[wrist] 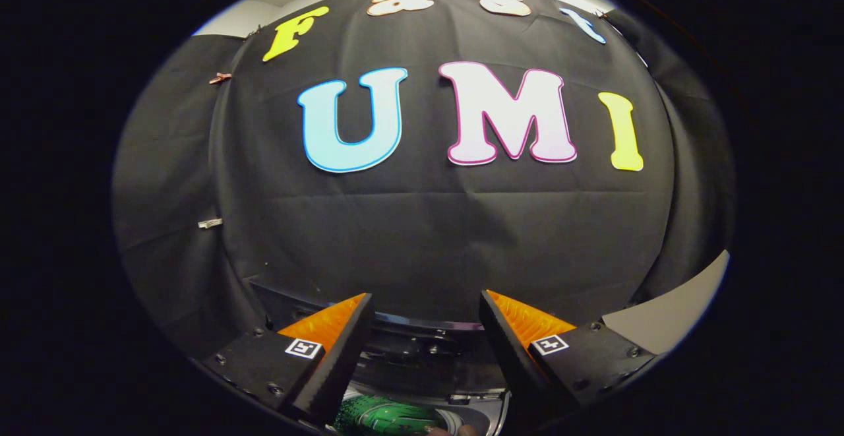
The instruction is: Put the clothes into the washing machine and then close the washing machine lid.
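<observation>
My gripper (427,304) is open, its fingers wide apart with nothing held between them, raised toward the booth's black cloth wall (422,238). Below and between the fingers I see the washer (422,357), its dark rim just ahead, and a green patterned cloth (389,416) lying low by the left finger.
</observation>
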{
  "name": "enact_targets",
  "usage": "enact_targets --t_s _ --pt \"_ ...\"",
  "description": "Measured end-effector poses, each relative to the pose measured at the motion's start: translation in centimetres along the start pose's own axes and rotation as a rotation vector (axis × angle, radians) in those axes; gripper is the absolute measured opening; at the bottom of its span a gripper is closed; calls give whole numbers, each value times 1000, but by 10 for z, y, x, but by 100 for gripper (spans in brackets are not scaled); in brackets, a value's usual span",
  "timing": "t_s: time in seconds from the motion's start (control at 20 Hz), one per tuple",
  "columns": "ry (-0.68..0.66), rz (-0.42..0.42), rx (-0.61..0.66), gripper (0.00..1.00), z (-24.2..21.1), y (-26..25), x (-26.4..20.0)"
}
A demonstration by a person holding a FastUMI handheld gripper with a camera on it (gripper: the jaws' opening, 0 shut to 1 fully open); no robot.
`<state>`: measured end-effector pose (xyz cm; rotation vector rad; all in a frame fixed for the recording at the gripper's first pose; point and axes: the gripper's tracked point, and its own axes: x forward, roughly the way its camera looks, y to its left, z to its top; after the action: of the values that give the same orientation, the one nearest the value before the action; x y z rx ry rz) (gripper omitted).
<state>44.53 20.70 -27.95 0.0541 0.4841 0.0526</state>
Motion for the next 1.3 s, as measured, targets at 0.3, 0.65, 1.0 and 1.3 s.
enact_targets --t_s 0.3,0.65,1.0,1.3 --pt "32 -49 20 99 -7 -16 16" --pt "58 -69 37 100 -10 -18 14" --pt "88 -87 24 100 -17 -15 -14" --pt "79 -95 33 100 -31 -7 -59"
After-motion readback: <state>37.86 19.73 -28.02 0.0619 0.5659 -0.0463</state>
